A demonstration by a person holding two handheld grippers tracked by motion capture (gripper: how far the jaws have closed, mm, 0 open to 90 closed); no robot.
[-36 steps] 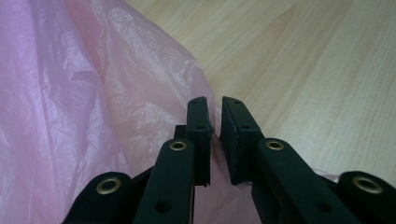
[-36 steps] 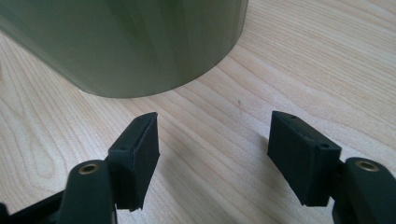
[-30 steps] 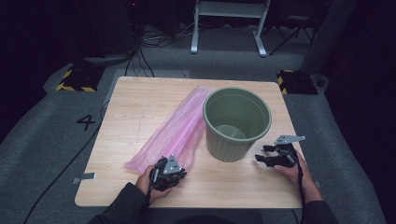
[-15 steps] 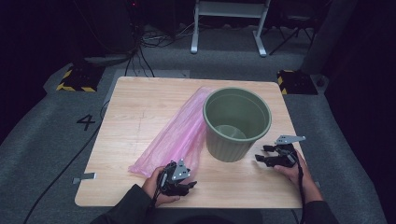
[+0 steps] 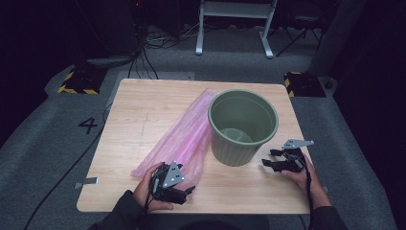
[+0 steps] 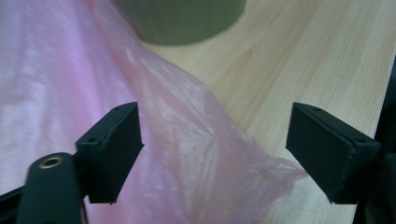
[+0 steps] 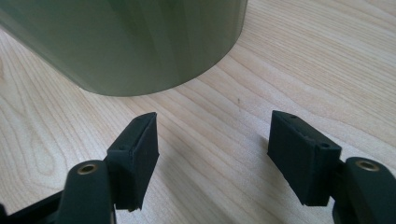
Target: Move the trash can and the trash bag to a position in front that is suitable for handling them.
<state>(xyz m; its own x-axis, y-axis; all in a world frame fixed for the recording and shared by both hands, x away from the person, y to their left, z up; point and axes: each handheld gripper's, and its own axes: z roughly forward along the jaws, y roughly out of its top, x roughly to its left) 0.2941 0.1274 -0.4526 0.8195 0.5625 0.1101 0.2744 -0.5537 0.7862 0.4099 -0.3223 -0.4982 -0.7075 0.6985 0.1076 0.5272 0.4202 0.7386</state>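
Lying under the just-opened left claw (image 6: pixel 212 154), the pink bag (image 6: pixel 60 88) is loose.

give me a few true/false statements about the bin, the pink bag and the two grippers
1. The green bin stands upright on the table. True.
2. The pink bag is already lining the bin. False: it lies flat on the table beside the bin, on its left in the high view.
3. The left gripper is clamped on the bag. False: its jaws have just been opening and stand apart, the bag's end lying between them.
4. The right gripper is open with bare table between its jaws. True.
5. The bin holds crumpled paper. False: what shows of its inside in the high view is bare.
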